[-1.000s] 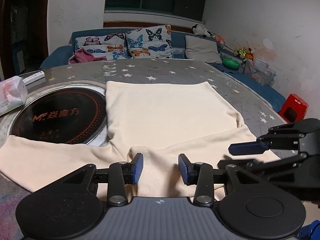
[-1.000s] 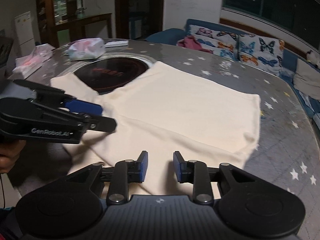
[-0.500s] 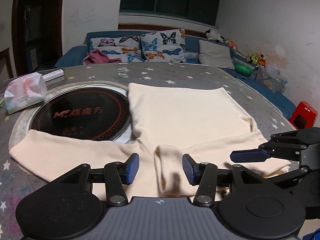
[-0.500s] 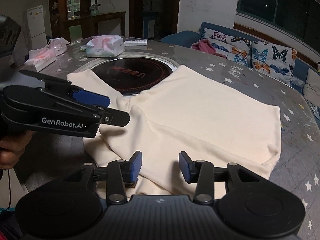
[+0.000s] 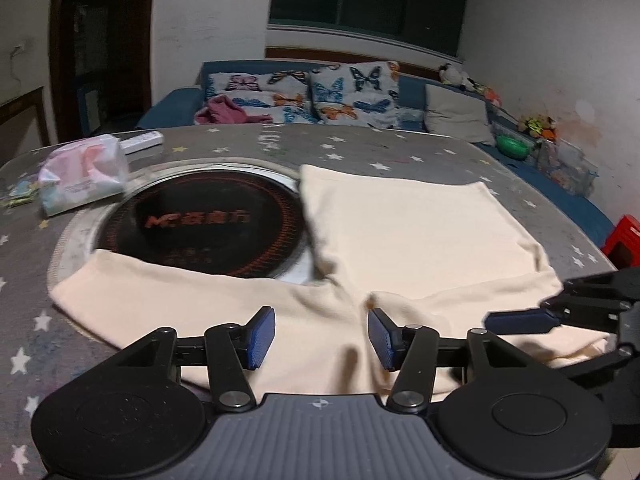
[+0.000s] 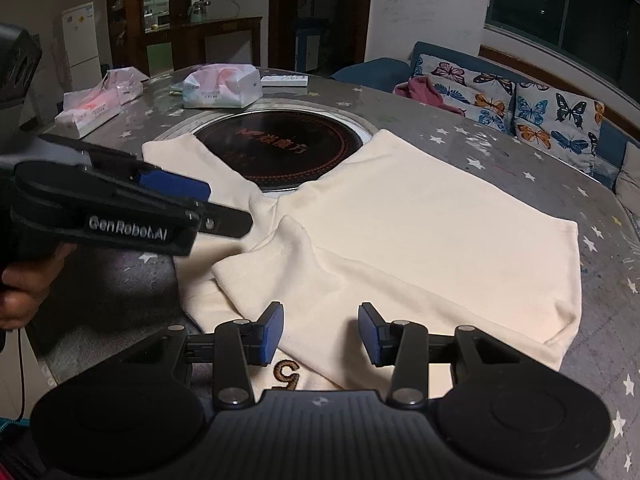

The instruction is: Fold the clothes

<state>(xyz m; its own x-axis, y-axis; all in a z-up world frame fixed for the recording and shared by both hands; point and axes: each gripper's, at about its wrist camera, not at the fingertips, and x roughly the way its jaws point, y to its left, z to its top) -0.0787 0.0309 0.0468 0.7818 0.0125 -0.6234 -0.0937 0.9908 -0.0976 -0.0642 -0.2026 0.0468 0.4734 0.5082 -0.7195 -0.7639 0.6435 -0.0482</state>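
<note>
One counter (image 5: 360,152): grey, star-patterned, fills mid-frame.
Shirt (image 6: 420,232): cream, flat at frame centre, one sleeve beside the cooktop (image 6: 280,152).
Left tool (image 5: 321,338): jaws just widened, apart, nothing pinched, above shirt.
Right tool (image 6: 321,334): jaws parted, empty, over shirt's near edge.

left tongs (image 5: 321,338): black | blue pads | silver screws | GenRobot.AI lettering

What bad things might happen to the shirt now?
The cream shirt has one sleeve lying over the black cooktop; if that is hot, it might scorch. Both grippers, left and right, are open above the cloth, so the folded sleeve could flop back.
</note>
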